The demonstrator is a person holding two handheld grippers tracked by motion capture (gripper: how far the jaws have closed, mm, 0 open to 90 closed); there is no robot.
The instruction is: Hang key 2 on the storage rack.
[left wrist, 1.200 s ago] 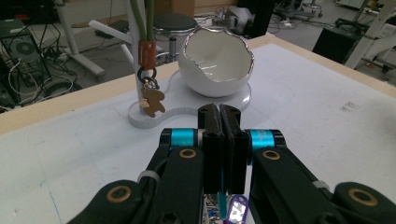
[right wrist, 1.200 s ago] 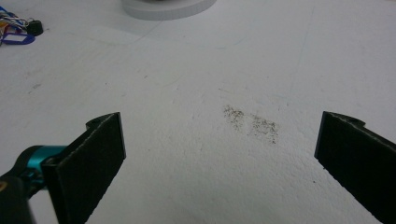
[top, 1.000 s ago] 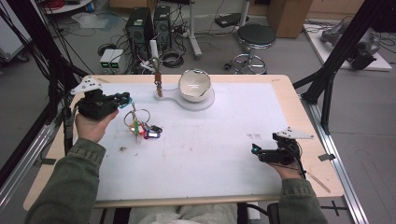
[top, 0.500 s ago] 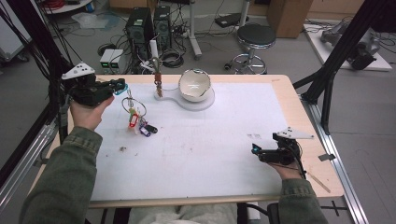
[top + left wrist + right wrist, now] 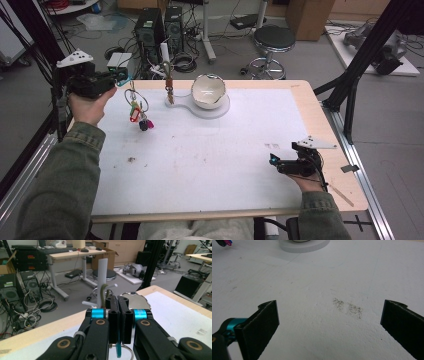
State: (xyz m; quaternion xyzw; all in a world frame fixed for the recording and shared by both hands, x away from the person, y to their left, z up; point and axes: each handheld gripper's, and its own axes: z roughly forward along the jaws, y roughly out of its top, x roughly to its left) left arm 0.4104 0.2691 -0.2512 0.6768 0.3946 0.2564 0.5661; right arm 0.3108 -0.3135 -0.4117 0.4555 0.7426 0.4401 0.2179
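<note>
A bunch of keys (image 5: 138, 111) with red, pink and dark tags hangs from a wire ring over the far left of the white mat. My left gripper (image 5: 121, 78) is shut on the bunch's teal tag (image 5: 118, 350), held level above the table. Just right of the keys stands a small hook stand (image 5: 169, 86) on a white base (image 5: 220, 111), seen in the left gripper view as a white post (image 5: 102, 277) with pegs. A white bowl (image 5: 209, 91) sits on the same base. My right gripper (image 5: 274, 161) rests at the near right, jaws wide open (image 5: 330, 306) over bare mat.
The white mat (image 5: 210, 160) covers most of the wooden table (image 5: 320, 125). Black frame legs (image 5: 350, 85) rise at the right edge. Behind the table are computers (image 5: 155, 25), cables and a stool (image 5: 274, 40). The key tags (image 5: 224, 242) and the base (image 5: 304, 246) lie far ahead of my right gripper.
My left hand has risen and drawn back toward the far left, lifting the key bunch so it hangs free. The right hand has stayed put.
</note>
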